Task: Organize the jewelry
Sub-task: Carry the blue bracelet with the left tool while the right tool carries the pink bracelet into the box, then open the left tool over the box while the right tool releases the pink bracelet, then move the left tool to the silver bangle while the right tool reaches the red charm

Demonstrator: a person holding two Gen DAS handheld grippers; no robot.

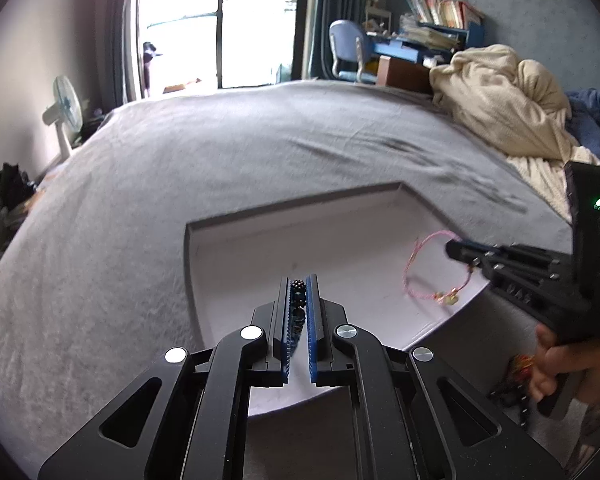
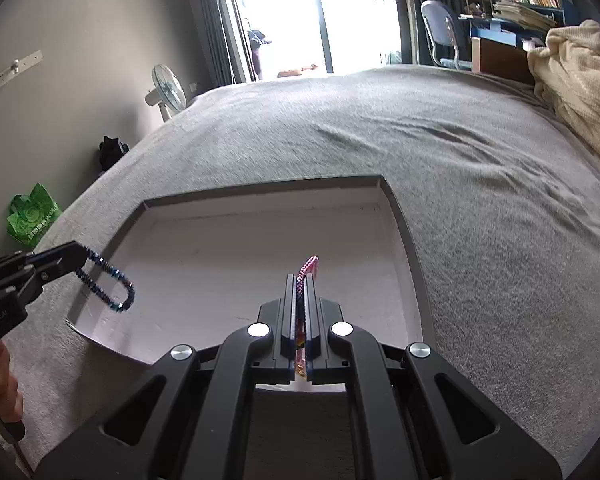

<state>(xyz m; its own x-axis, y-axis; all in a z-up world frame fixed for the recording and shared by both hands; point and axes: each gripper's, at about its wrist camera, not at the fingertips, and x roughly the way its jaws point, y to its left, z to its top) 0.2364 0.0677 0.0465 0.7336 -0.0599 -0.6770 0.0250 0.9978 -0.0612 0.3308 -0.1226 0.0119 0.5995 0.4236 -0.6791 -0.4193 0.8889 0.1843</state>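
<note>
**Two bracelets held over the box**

On the left, the left gripper (image 1: pixel 299 284) is clamped tight on a dark blue-black beaded bracelet (image 2: pixel 108 282), its loop dangling over the shallow grey-rimmed, white-lined box (image 2: pixel 260 196). On the right, the right gripper (image 2: pixel 300 278) pinches a thin pink cord bracelet (image 1: pixel 430 270) with gold charms above the same box.

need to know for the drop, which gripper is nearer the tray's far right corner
Right. The right gripper, shut on the pink bracelet, hangs over the tray's right part, closer to that corner. The left gripper, holding the dark beaded bracelet, sits over the tray's near-left edge.
</note>
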